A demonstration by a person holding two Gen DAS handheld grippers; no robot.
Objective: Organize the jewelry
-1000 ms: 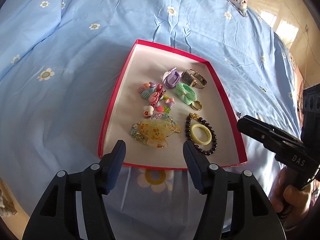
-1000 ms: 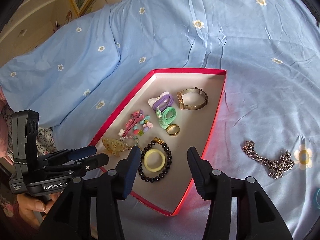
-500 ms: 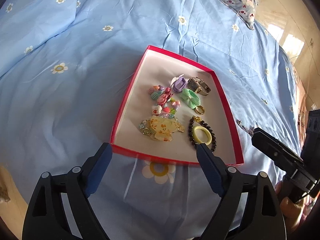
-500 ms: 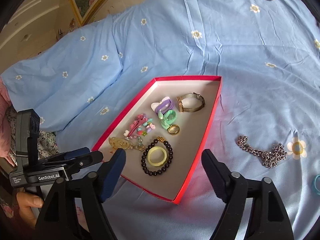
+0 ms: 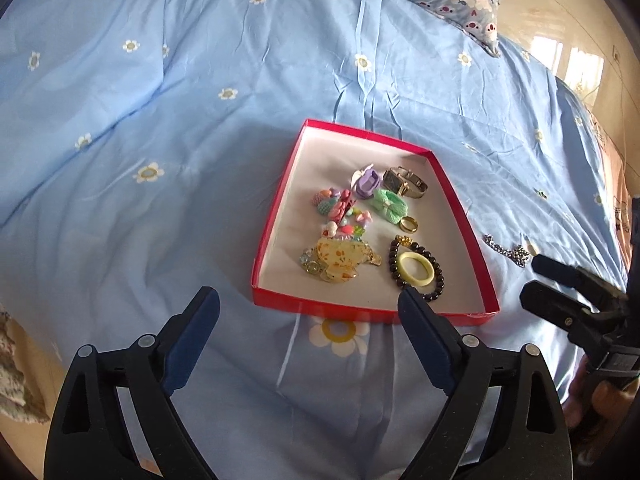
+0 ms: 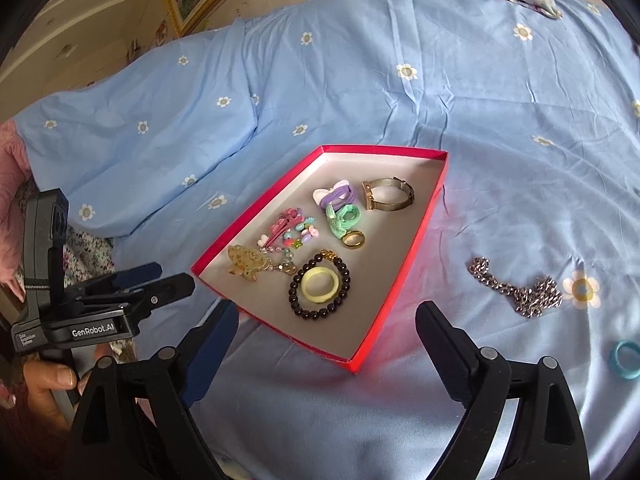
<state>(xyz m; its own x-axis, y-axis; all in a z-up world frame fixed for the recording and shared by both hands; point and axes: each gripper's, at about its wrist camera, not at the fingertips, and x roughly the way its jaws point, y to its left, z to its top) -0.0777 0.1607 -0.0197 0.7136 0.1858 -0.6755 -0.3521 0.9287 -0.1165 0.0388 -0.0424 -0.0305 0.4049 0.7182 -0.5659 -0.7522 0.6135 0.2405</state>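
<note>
Both the left gripper [image 5: 308,300] and the right gripper [image 6: 326,316] are held wide open and empty above a blue bedspread [image 5: 160,160], where jewelry is gathered in a red tray [image 6: 404,276] and a silver chain [image 6: 516,288] is left beside its right edge.

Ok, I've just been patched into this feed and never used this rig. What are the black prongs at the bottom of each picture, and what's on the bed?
No robot here: a person holds a two-finger gripper in each hand, each carrying a fisheye camera looking along its fingers. The prongs are those fingers. One picture is from the left gripper, the other from the right gripper. Both are open and hold nothing. On the blue bedspread lies a red tray holding a watch, gold ring, black bead bracelet, yellow ring and hair pieces. A silver chain and a blue ring lie outside it.
</note>
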